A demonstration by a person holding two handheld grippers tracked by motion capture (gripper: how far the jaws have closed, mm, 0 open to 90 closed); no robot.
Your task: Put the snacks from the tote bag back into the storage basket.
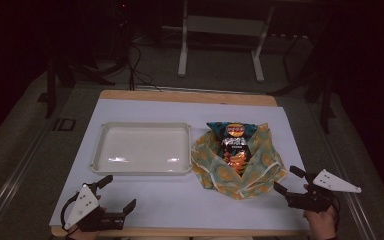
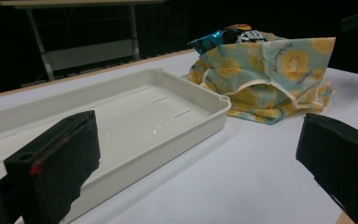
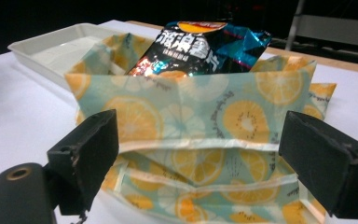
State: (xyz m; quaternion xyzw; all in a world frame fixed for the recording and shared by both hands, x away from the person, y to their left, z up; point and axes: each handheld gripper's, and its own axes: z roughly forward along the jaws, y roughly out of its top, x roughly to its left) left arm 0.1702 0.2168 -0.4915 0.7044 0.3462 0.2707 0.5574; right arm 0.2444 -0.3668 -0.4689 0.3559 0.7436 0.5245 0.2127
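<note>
Right claw [image 1: 286,182]: jaws wide apart, empty, just beside the cloth bag [image 1: 245,172].
Left claw [image 1: 117,192]: spread, holding nothing, near the tray [image 1: 142,170].
Chip packet [image 1: 234,142]: inside the cloth bag, right of the tray.
Risk: a grab on loose fabric alone would likely drag the bag and spill the packet.

One camera looks forward and down from above the near edge of the table [image 1: 145,195]. Two low, close cameras look across it; both show the fruit-print bag [image 2: 270,79] and tray [image 2: 121,116].
</note>
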